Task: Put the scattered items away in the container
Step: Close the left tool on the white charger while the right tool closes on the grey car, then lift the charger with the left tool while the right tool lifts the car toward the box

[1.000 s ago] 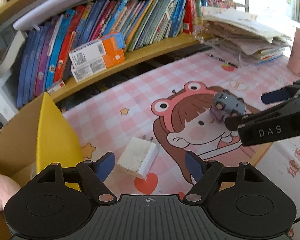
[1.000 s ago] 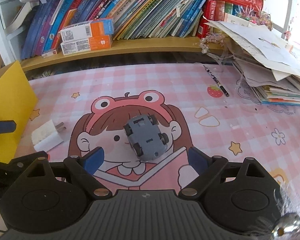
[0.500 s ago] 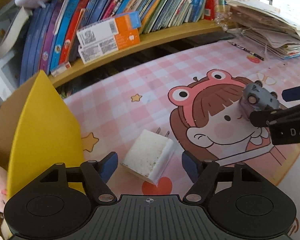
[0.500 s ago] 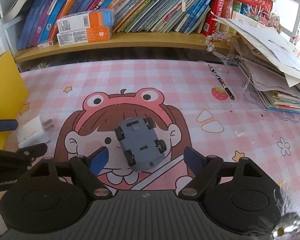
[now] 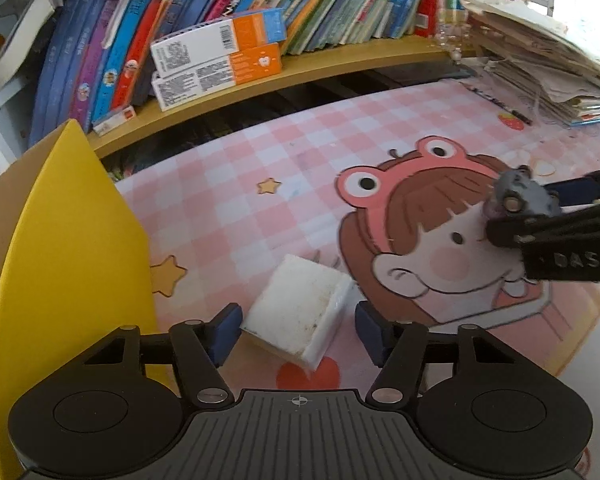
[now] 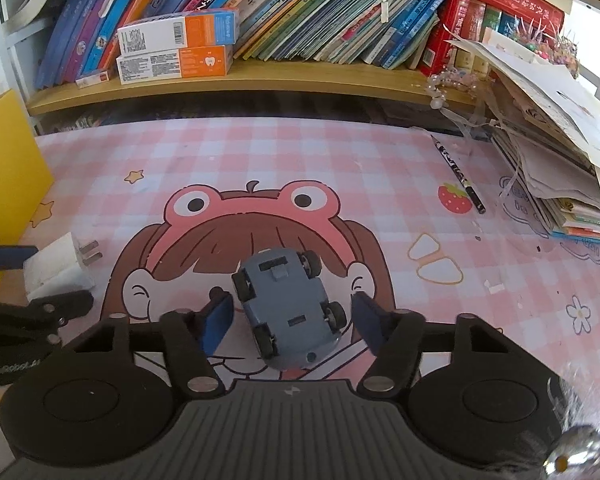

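The left tool (image 5: pixel 298 330) is held low over the counter (image 5: pixel 228 184), jaws spread wide on either side of the white charger (image 5: pixel 300 312), not gripping it; the yellow container (image 5: pixel 68 240) stands just to its left. The right tool (image 6: pixel 294 326), also low and open, straddles the upturned grey toy car (image 6: pixel 288 308) on the frog-girl mat picture (image 6: pixel 252 216), pads apart from its sides.

Beyond the fingertips, a wooden shelf (image 6: pixel 236 76) carried leaning books (image 6: pixel 320 8) and two stacked orange-and-white boxes (image 6: pixel 176 50). A pink checked cartoon mat (image 6: pixel 260 160) covered the desk. Right of the fingers lay piled papers (image 6: pixel 560 140); daylight entered there.
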`<state>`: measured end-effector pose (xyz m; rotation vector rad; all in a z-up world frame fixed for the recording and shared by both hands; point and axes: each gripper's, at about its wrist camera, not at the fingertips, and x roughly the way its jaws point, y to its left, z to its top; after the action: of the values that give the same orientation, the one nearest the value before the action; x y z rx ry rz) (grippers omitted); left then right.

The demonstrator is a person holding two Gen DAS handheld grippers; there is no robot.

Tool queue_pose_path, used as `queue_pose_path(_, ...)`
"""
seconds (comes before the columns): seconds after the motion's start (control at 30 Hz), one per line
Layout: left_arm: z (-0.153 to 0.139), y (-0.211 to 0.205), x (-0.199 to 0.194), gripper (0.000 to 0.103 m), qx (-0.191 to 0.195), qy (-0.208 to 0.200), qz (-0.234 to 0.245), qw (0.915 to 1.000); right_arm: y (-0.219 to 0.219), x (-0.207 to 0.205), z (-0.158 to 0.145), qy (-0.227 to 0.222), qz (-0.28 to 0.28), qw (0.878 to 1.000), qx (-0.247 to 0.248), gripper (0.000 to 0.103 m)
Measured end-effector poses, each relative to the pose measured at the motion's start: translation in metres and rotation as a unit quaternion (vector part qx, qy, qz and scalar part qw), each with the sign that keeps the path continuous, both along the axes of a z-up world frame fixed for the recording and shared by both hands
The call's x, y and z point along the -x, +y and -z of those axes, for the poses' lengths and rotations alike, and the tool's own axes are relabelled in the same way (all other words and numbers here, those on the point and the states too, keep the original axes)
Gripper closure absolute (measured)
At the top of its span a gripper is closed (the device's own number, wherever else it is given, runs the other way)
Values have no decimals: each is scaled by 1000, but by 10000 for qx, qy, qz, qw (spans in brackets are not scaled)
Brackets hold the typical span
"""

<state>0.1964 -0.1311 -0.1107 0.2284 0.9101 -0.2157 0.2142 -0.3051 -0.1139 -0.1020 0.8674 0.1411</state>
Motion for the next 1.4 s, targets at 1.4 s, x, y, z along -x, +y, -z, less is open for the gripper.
queue_pose_path(1.4, -26, 12, 13, 58, 870, -74, 151, 9961, -4, 31, -10, 110, 19, 9996, -259, 62)
